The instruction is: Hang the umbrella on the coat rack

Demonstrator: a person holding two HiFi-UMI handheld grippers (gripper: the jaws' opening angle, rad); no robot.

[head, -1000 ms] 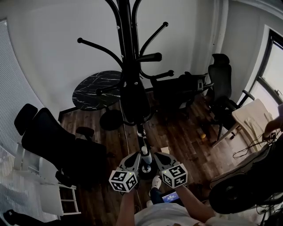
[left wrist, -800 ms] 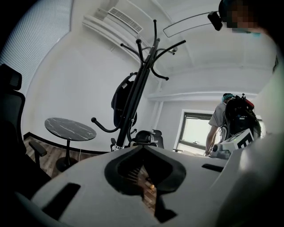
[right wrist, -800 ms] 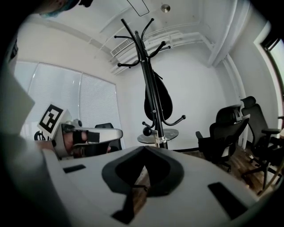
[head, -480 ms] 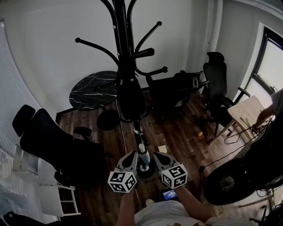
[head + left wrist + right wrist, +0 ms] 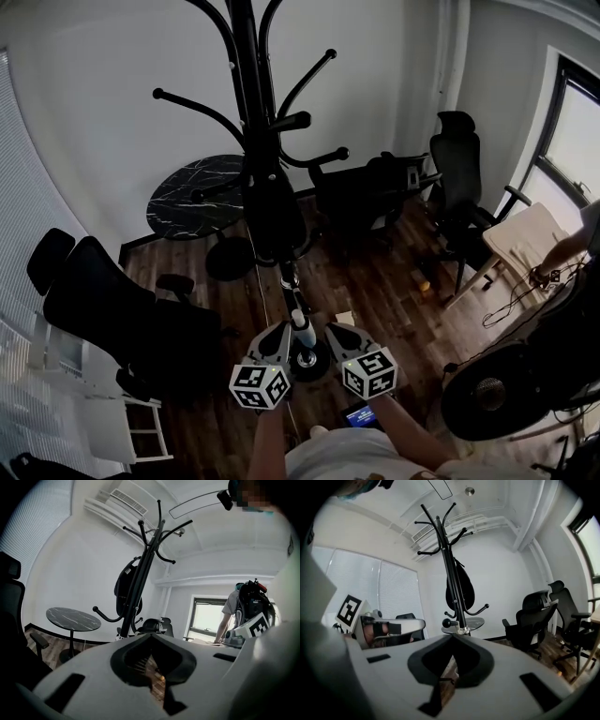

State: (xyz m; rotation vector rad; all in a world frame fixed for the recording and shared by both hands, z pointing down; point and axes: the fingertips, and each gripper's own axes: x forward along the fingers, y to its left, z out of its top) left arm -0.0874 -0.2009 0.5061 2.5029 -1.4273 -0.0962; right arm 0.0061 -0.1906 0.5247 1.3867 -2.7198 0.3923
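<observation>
Currently the umbrella (image 5: 274, 211) is seen hung on the coat rack (image 5: 251, 94), well above both grippers. It is folded into a black, matte, teardrop-shaped bundle and lies against the pole below the curved hooks. The coat rack is black metal: a thin pole, hooked arms with ball tips, and a round base (image 5: 317, 367) on the plank wood floor (image 5: 375, 291).

The left gripper (image 5: 281, 330) and right gripper (image 5: 334, 330) are held low, side by side, just on either side of the pole near the base. Neither is touching the umbrella. In the left gripper view the grey plastic jaws of the left gripper (image 5: 151, 635) are seen closed tip to tip with nothing gripped. The same is seen for the right gripper (image 5: 452, 636).

A round table (image 5: 192, 192) with a dark marbled top is seen behind the rack, near the white wall.
</observation>
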